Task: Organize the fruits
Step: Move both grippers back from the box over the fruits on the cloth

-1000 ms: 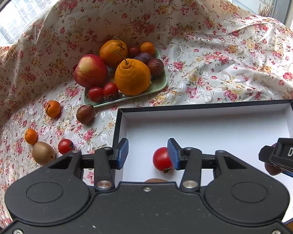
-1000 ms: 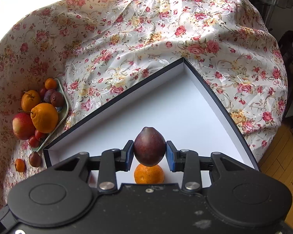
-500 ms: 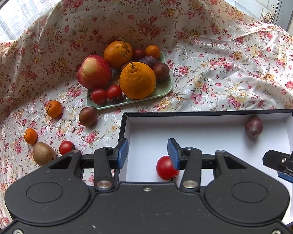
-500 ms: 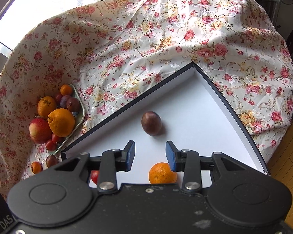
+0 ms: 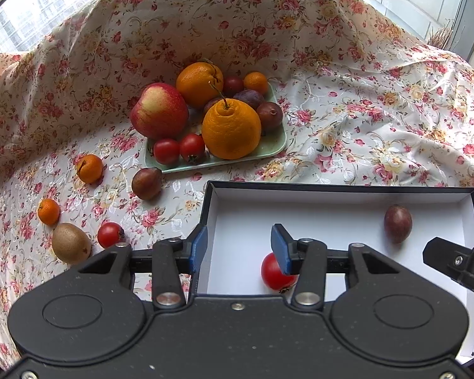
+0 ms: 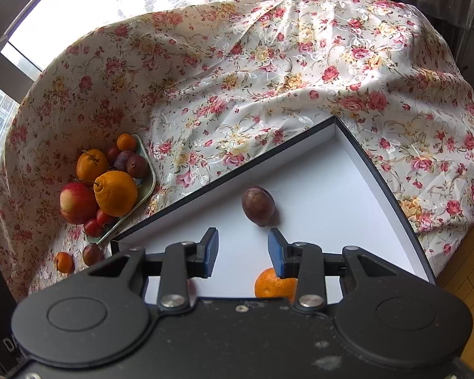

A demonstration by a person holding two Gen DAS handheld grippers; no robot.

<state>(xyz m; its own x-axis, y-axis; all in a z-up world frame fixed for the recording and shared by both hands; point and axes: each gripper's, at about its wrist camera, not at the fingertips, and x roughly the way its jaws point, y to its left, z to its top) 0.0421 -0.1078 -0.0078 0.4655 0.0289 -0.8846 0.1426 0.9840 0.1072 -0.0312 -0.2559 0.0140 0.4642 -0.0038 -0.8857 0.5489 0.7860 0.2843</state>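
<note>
A white box with black walls [image 5: 331, 186] [image 6: 224, 180] holds a dark purple passion fruit [image 5: 397, 223] [image 6: 258, 206], a red tomato [image 5: 276, 272] and a small orange [image 6: 275, 284]. My left gripper [image 5: 238, 246] is open and empty above the box's left wall. My right gripper [image 6: 243, 252] is open and empty, raised just short of the passion fruit; part of it shows in the left wrist view [image 5: 458, 265]. A green plate [image 5: 268, 148] [image 6: 148, 183] holds an apple [image 5: 159, 111], two big oranges, tomatoes and plums.
Loose on the floral cloth [image 5: 363, 110] left of the box: a kiwi [image 5: 71, 243], a tomato [image 5: 110, 234], two small oranges [image 5: 90, 168] [image 5: 48, 211] and a dark plum [image 5: 147, 183]. The cloth rises steeply behind. Windows lie beyond.
My right gripper let go of the passion fruit, which now lies in the box, and drew back and up. The left gripper rose slightly, still open.
</note>
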